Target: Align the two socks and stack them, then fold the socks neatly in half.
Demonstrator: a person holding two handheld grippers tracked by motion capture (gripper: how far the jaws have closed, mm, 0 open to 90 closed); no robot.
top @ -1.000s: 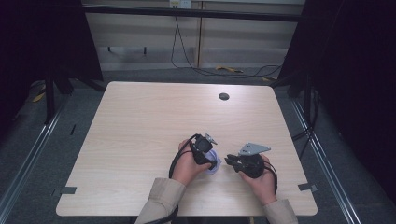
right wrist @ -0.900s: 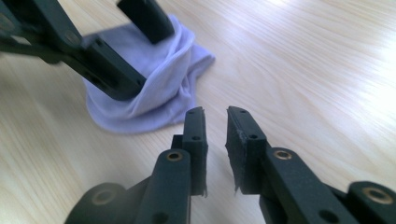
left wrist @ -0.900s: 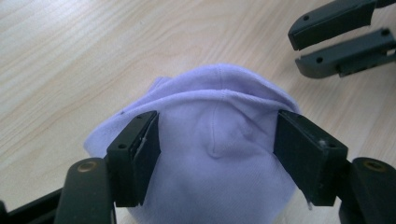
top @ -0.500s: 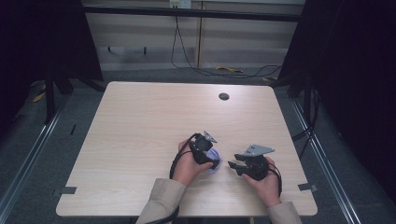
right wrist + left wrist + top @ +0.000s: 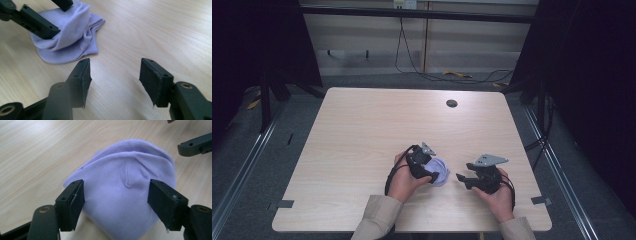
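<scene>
The left gripper (image 5: 432,172) covers the near-left part of the lilac cloth (image 5: 440,169) in the high view; the cloth's near edge is cut off in the left gripper view.

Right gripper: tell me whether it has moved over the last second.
Yes. The right gripper has drifted away from the purple cloth, toward the table's right edge and slightly nearer its front edge, widening the gap to the left gripper.

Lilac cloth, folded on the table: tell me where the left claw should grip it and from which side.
Grip the raised, bunched hump of the lilac cloth, coming down from above on the person's side. The left claw already straddles that mound with open jaws, one each side. The lower layers lie flat on the table and give little to pinch, so closing on the hump looks safest.
</scene>
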